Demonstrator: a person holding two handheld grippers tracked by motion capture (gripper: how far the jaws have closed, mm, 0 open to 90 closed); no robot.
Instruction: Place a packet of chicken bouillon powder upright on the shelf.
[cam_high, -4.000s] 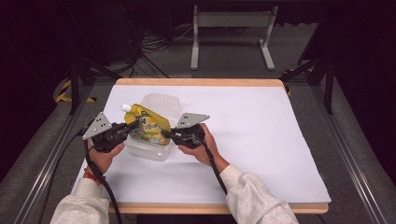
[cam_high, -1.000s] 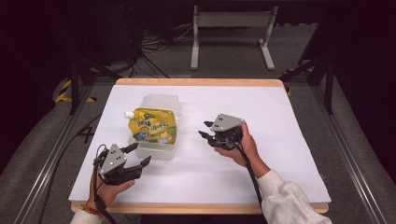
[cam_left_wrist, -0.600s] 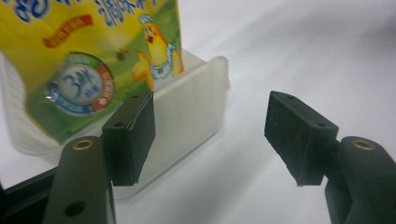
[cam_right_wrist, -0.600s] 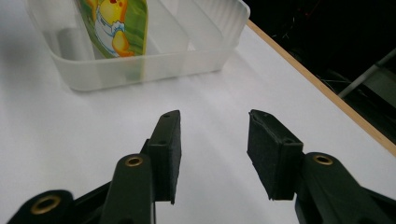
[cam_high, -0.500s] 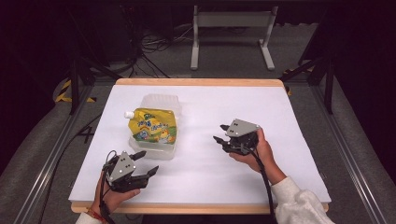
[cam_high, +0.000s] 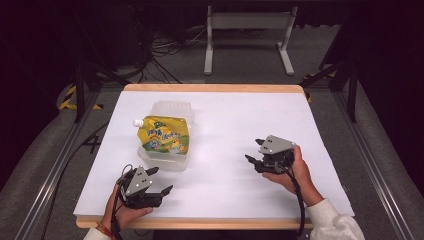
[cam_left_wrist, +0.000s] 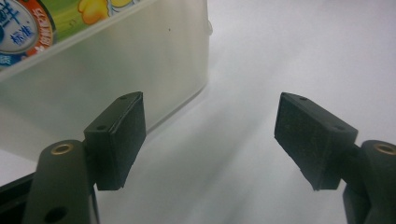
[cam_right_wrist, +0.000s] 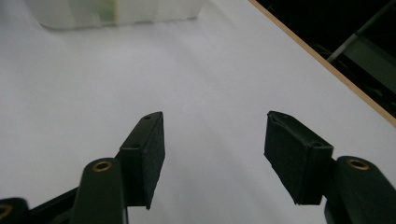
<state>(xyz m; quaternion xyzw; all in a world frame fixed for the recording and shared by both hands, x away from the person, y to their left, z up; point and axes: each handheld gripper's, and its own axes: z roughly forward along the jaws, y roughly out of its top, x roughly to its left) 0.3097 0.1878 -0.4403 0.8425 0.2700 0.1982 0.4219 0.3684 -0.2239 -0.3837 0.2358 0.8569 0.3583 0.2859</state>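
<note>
A yellow and green spouted pouch (cam_high: 163, 133) lies on top of a clear plastic tub (cam_high: 165, 160) at the table's left middle. My left gripper (cam_high: 160, 181) is held near the front edge, just in front of the tub, open and empty. In the left gripper view the tub's wall (cam_left_wrist: 116, 60) rises close behind the left pad (cam_left_wrist: 119, 137), with the pouch's print (cam_left_wrist: 28, 28) showing above it. My right gripper (cam_high: 255, 151) hovers at the right middle, open and empty, well apart from the tub. The right gripper view has the tub (cam_right_wrist: 116, 11) far off at the top.
The white tabletop (cam_high: 230, 115) has a wooden edge (cam_high: 210, 88) at the back and front. Dark rails run down both sides of the table. A grey metal stand (cam_high: 247, 35) and cables lie on the floor behind. The table's edge (cam_right_wrist: 322, 63) crosses the right gripper view.
Both grippers have drawn away from the tub, where they sat four seconds ago. The left went toward the front edge, the right toward the right. The pouch and tub stayed put.
</note>
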